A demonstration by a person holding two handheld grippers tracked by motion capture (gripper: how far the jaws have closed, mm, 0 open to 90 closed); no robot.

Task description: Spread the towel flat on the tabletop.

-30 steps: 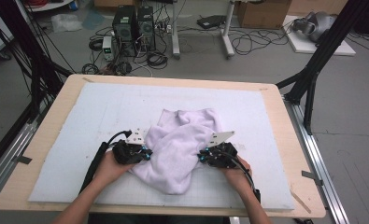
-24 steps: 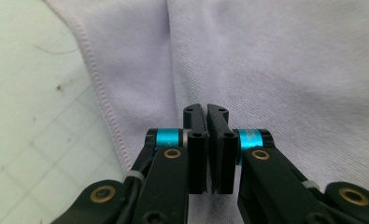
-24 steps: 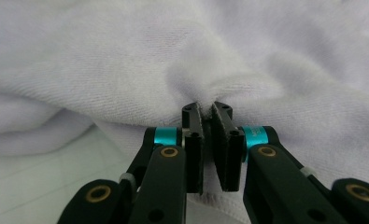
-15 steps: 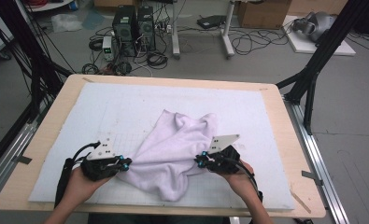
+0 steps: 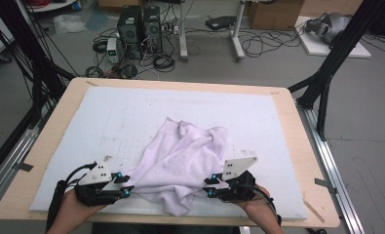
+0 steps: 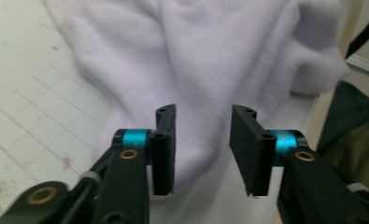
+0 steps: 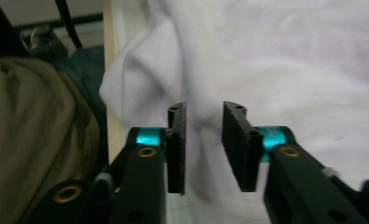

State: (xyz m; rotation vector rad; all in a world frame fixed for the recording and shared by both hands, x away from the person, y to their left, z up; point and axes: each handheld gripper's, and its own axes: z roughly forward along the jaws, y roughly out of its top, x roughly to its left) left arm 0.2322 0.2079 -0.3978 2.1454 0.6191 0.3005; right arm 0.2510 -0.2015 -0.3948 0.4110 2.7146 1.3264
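Soft white towel [image 5: 180, 161], terry-like and finely ribbed, crumpled into loose folds on a pale padded mat [image 5: 131, 112] marked with a faint grid. Mat spread over a light wooden bench [image 5: 307, 146] with rounded corners. Towel near the middle of the mat, pulled toward the 6 o'clock edge, one rounded fold hanging close to that edge. Roughly triangular outline, bunched and thickest toward 1 o'clock, flatter and wider toward 6 o'clock. Long axis from about 7 o'clock to 1 o'clock.

Left gripper [image 5: 126, 187] at 7 o'clock of the towel, black with turquoise rings and a grey three-cornered plate on top, aimed at the cloth's lower left corner. Jaws just opened, now parted by a moderate gap, flat black pads clear of the fabric, towel lying beyond and below them in the left gripper view [image 6: 203, 144].

Right gripper [image 5: 210, 187] at 5 o'clock of the towel, same build, aimed at the lower right edge. Jaws likewise just opened to a slightly narrower gap, nothing pinched, cloth seen behind the pads in the right gripper view [image 7: 203, 144].
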